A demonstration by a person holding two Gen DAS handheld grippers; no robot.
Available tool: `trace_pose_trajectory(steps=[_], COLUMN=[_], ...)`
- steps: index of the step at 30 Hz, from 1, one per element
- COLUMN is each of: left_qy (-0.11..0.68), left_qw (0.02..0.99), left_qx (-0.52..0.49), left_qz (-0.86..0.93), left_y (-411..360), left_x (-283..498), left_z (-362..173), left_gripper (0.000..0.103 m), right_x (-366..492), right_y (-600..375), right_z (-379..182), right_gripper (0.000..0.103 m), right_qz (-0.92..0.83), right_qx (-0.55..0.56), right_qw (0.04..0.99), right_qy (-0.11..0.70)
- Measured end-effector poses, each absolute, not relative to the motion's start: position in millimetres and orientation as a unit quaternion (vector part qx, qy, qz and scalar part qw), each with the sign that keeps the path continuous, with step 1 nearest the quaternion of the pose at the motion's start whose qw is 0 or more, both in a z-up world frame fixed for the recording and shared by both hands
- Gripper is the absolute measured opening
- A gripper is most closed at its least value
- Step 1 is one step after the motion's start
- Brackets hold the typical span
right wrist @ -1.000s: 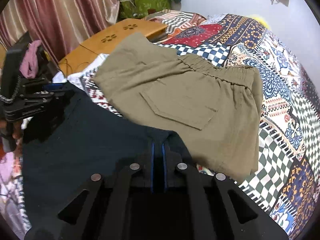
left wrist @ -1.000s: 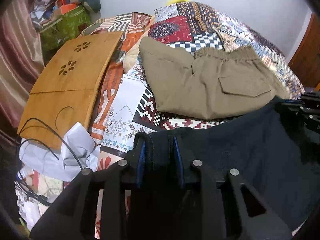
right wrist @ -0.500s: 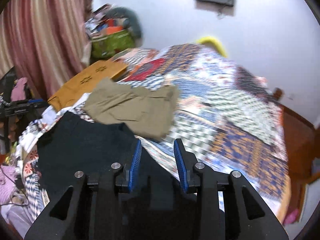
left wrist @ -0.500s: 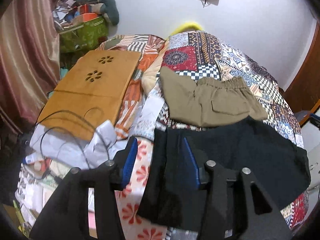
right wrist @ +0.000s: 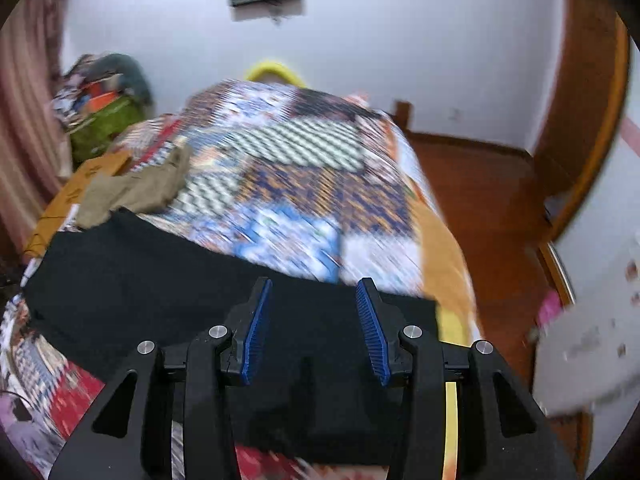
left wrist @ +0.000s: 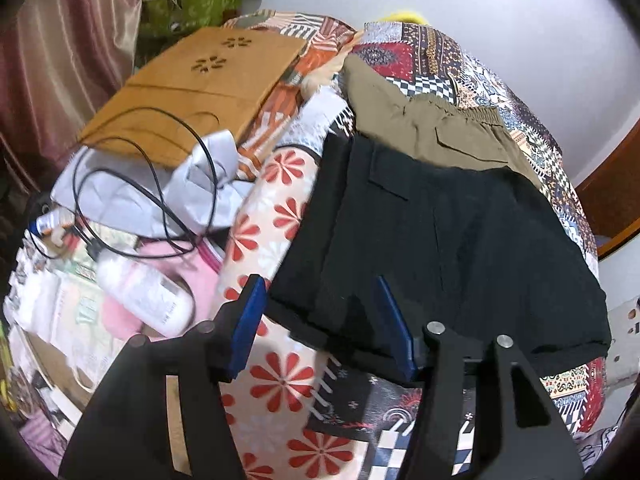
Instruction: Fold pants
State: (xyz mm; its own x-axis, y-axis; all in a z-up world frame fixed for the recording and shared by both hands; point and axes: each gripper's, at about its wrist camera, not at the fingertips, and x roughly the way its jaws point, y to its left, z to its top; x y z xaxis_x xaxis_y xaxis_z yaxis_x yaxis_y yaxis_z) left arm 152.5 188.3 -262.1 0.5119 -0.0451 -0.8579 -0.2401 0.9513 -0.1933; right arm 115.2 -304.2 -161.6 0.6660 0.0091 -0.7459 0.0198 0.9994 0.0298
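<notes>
Folded black pants point(left wrist: 460, 248) lie flat on the patterned bedspread point(left wrist: 460, 64), their far edge lapping over folded olive pants point(left wrist: 440, 128). My left gripper point(left wrist: 320, 320) is open and empty, raised above the black pants' near left corner. In the right wrist view the black pants point(right wrist: 140, 292) spread across the near bed edge and the olive pants point(right wrist: 136, 192) lie at the left. My right gripper point(right wrist: 314, 328) is open and empty above the black pants' right end. That view is motion-blurred.
A wooden lap desk point(left wrist: 192, 88) lies at the left with black cables point(left wrist: 160, 184), grey paper and bottles point(left wrist: 140, 296) below it. A green box point(left wrist: 192, 4) and curtain point(left wrist: 52, 60) stand behind. Wooden floor point(right wrist: 480, 200) and door frame point(right wrist: 588, 120) lie right of the bed.
Both grippers opened and let go of the black pants, which now lie on the bed. Both pulled back and up, away from the cloth.
</notes>
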Motion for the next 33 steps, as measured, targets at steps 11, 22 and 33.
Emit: trace_pose_trajectory(steps=[11, 22, 33], left_qy=[0.521, 0.503, 0.492], left_qw=[0.842, 0.856, 0.862], left_qx=[-0.104, -0.039, -0.042], left_qz=[0.099, 0.109, 0.12], left_y=[175.5, 151.7, 149.1], left_x=[164.8, 171.5, 168.3], left_z=[-289.8, -285.2, -277.9], left_gripper=[0.057, 0.023, 0.021], right_x=[52.7, 35.9, 41.6], right_y=[-363.8, -391.7, -384.7], right_z=[-193.3, -233.0, -255.3], right_gripper=[0.049, 0.05, 0.039], right_qz=[-0.08, -0.083, -0.069], right_qx=[0.094, 0.17, 0.184], right_qw=[0.889, 0.862, 0.858], right_qy=[0.441, 0.471, 0.475])
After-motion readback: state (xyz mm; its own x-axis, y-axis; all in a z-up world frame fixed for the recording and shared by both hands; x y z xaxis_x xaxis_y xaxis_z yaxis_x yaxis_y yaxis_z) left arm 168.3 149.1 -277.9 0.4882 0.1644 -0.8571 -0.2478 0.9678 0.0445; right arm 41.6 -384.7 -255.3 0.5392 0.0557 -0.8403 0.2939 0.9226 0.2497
